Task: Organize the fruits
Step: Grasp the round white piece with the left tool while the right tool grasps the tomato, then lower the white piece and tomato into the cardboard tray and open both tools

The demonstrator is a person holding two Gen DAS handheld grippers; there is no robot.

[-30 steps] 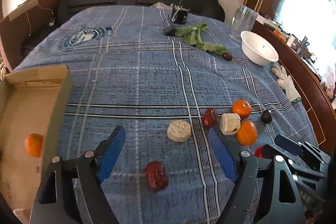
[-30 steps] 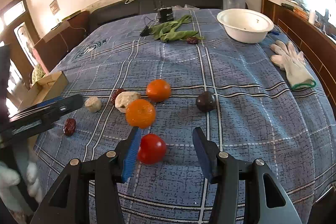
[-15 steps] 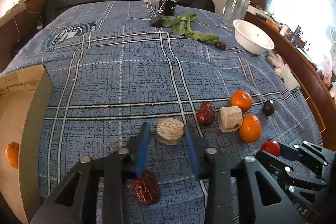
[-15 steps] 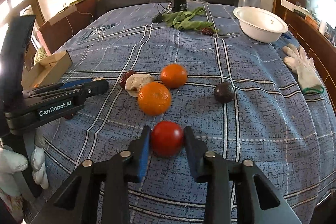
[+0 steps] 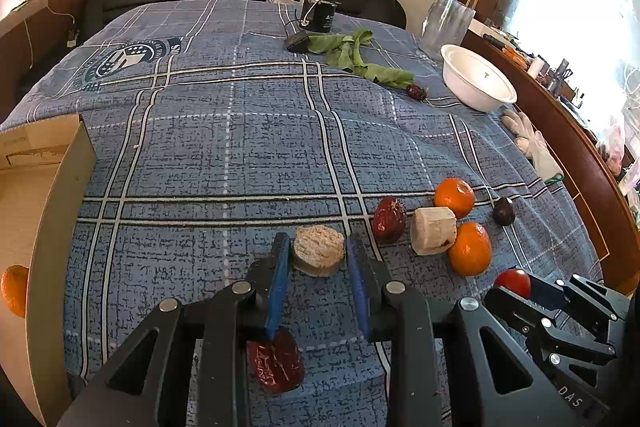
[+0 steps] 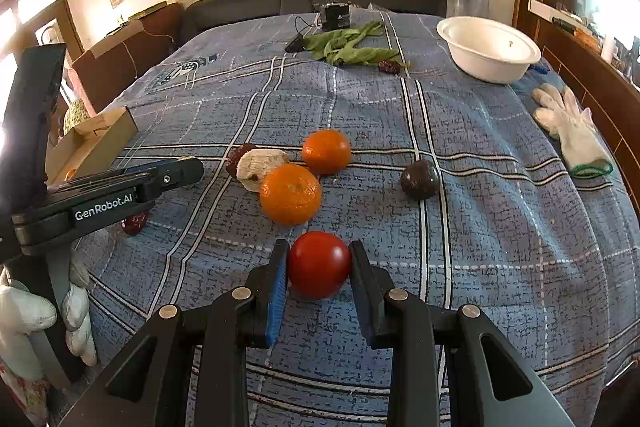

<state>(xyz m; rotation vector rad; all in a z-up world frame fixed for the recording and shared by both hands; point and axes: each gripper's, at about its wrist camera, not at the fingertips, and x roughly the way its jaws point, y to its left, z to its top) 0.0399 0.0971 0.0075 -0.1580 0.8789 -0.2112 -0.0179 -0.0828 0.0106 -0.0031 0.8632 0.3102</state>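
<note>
My left tool (image 5: 319,259) is closed around a pale round cut slice (image 5: 319,251), both blue pads touching its sides at the fingertips. Under this tool, close to the camera, a wrinkled red date (image 5: 275,363) lies on the blue plaid bedspread (image 5: 224,131). Ahead and to the right of the slice sits a cluster: a second date (image 5: 389,214), a pale cut chunk (image 5: 433,231) just beside it, and two mandarins (image 5: 455,191) (image 5: 469,248), the nearer one touching the chunk. A dark round fruit (image 5: 503,211) lies a little further right. Off to the left stands an open cardboard box (image 5: 56,211) with one mandarin (image 5: 14,291) inside.

My right tool (image 6: 319,263) is clamped on a red tomato (image 6: 319,264), gripped between the two fingertips with the pads pressed against both sides. Just beyond it lies the nearer mandarin (image 6: 290,194), then the other mandarin (image 6: 326,151) and the chunk (image 6: 260,163); the dark fruit (image 6: 420,179) sits ahead to the right. My left tool (image 6: 176,173) shows at the left edge of this view.

Far ahead on the bedspread are green leaves (image 5: 356,59), another date (image 5: 416,91) beside them, and a white bowl (image 5: 478,83). A white glove (image 6: 572,131) lies to the right.
</note>
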